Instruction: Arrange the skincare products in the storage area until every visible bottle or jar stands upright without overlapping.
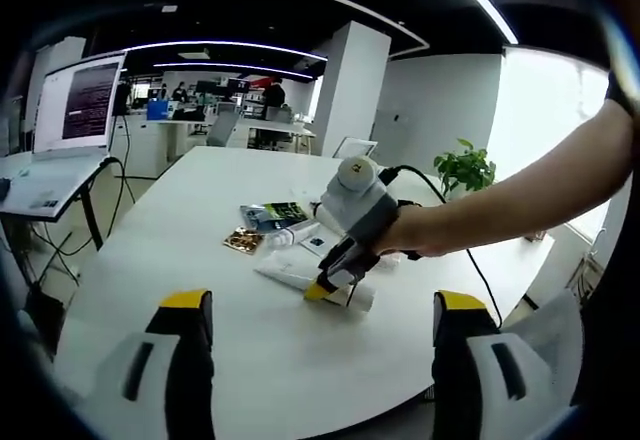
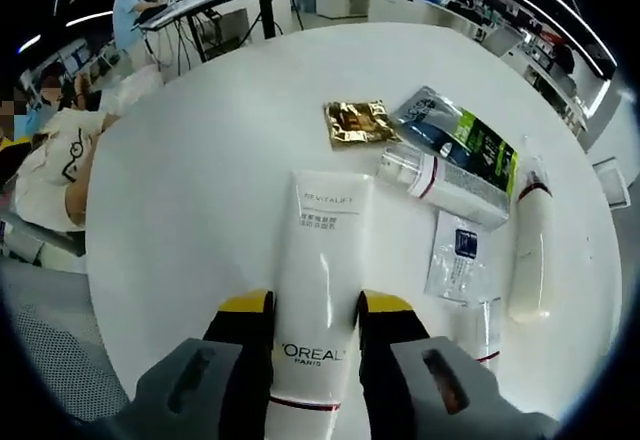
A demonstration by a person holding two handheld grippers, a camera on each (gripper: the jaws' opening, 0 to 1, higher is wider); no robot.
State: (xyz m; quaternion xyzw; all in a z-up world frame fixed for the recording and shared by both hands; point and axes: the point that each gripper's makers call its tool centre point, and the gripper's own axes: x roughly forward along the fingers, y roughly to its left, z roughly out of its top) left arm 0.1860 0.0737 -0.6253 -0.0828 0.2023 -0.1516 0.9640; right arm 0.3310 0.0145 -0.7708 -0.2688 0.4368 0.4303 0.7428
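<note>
White and lying flat on the bench (image 2: pixel 200 160), the L'Oreal tube (image 2: pixel 318 280) sits between your right tool (image 2: pixel 315 335), clenched around its lower body to stand it up, while your left tool (image 1: pixel 320 335) hangs released

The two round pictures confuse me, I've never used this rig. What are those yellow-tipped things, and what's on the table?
A person holds a hand gripper in each hand, with a camera on each. In the left gripper view, the left gripper hangs open above the white table, watching the right gripper. In the right gripper view, yellow-tipped fingers sit either side of a lying L'Oreal tube. Beyond lie a gold sachet, a white bottle, a dark packet and another tube.
</note>
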